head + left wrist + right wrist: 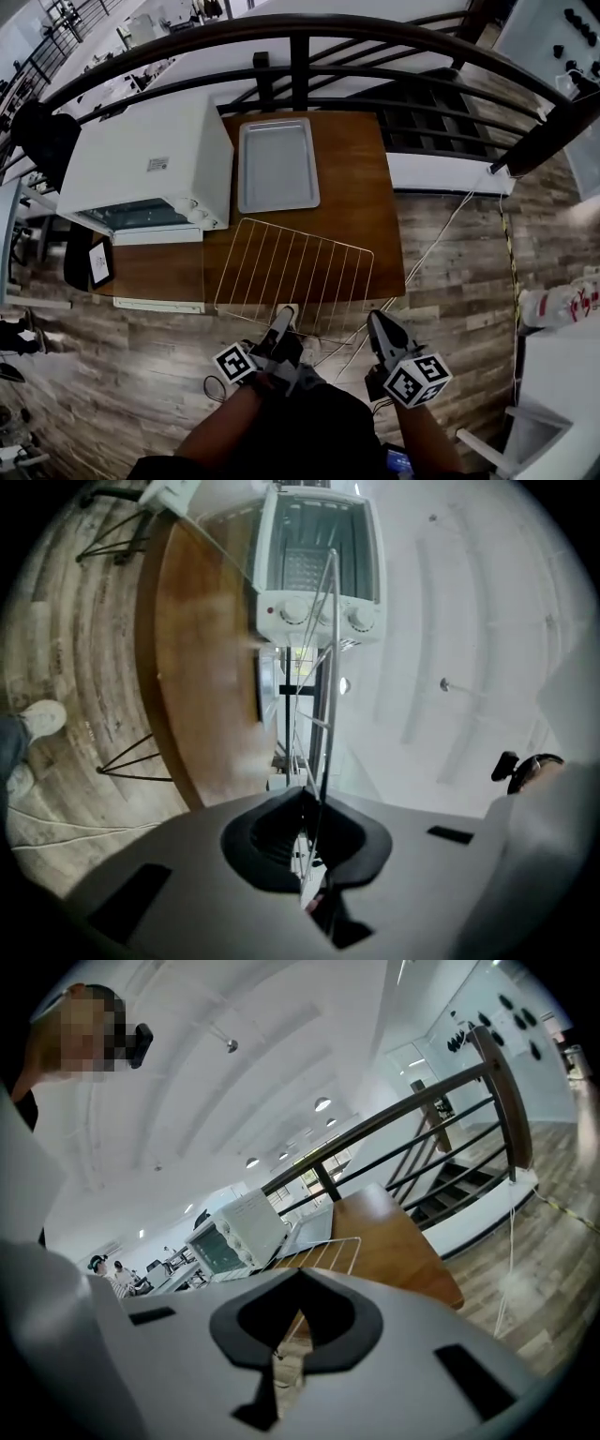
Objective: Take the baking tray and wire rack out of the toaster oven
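your left gripper [281, 323] is pressed shut on the wire rack [291, 267] at the near edge, left of its middle. the left gripper view confirms it: the jaws stand close together with a thin rack wire [328, 667] caught in the seam between them.

your right gripper [377, 323] sits at the near right corner of the same rack. in the right gripper view the jaws of this gripper [286, 1349] are drawn close, leaving only a narrow slit, and a wire of the rack's right edge [323, 1251] runs down into that slit; it reads as a pinch on the rack.

the wire rack is outside the toaster oven [150, 159]. it lies over the front right part of the wooden table [361, 187], its far edge in front of the baking tray [277, 164] and its near part jutting past the table's near edge towards you. whether the far edge rests on the wood or is lifted clear cannot be told.

the baking tray is also out of the oven. it lies flat on the table just beside the oven's right wall, right side up and empty, apart from the rack and from both grippers.

the toaster oven stands on the left part of the table, glass front and knobs facing you. the left gripper view looks straight at its front [319, 546].

a dark railing [300, 56] runs behind the table.
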Tool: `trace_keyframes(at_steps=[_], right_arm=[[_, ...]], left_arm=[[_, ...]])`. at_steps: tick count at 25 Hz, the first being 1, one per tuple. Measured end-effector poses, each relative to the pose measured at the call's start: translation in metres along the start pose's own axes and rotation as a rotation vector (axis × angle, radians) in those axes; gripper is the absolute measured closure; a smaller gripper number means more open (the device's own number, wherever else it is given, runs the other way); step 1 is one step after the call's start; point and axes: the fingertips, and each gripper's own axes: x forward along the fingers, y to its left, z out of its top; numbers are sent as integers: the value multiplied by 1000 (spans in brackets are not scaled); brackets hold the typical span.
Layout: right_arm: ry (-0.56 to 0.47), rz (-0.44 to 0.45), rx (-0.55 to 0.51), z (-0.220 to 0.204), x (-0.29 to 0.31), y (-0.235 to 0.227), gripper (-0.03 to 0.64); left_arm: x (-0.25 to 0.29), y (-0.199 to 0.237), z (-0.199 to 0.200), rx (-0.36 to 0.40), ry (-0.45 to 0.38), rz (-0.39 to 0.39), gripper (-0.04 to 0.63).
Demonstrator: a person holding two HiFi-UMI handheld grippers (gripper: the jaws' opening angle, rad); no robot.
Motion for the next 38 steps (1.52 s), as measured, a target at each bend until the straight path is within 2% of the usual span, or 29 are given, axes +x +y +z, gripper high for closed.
trace_keyframes(at_steps=[6, 20, 29, 33, 37, 38], right_arm=[[32, -12, 14, -2, 12, -3, 620], [131, -21, 28, -12, 73, -9, 620], [143, -35, 65, -6, 94, -23, 619], [142, -34, 61, -2, 99, -27, 620], [153, -15, 61, -5, 100, -26, 620], [156, -9, 61, -6, 100, -25, 620]], left_arm=[[0, 29, 11, -84, -59, 79, 586], [32, 61, 40, -153, -144, 163, 586], [62, 70, 50, -140, -166, 249, 586], [62, 83, 51, -96, -122, 356, 584], [65, 87, 48, -68, -73, 410, 573], [67, 87, 47, -61, -57, 416, 552]])
